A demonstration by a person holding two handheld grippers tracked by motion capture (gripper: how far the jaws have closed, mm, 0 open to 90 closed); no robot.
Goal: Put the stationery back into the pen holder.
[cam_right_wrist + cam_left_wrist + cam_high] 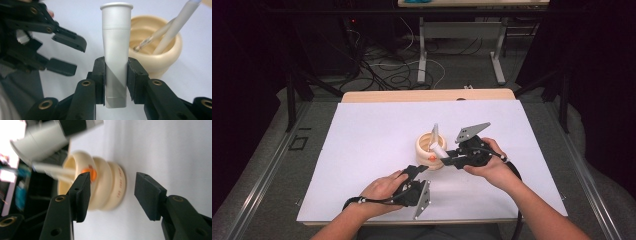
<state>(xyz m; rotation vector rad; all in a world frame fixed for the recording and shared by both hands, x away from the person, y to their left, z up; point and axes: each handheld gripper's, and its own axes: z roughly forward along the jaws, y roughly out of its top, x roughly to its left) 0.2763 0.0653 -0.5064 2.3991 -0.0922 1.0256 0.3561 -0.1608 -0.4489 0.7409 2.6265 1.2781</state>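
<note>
A cream ribbed cup (426,150) stands mid-table with a thin white stick (434,132) leaning in it. Beside the cup's near right rim, my right gripper (443,159) is shut on a white tube (438,149). In the right gripper view the tube (116,47) stands upright between the jaws of this gripper (116,80), with the cup (160,57) and its sticks (172,27) behind on the right. My left gripper (421,169) is open just in front of the cup. Seen from the left gripper (112,192), the cup (105,182) with an orange spot (92,173) sits past the spread jaws.
A white sheet (372,135) covers the wooden table (427,95). Beyond the far edge are the legs of another table (422,55) and loose cables (387,70) on the floor. Dark curtains close both sides.
</note>
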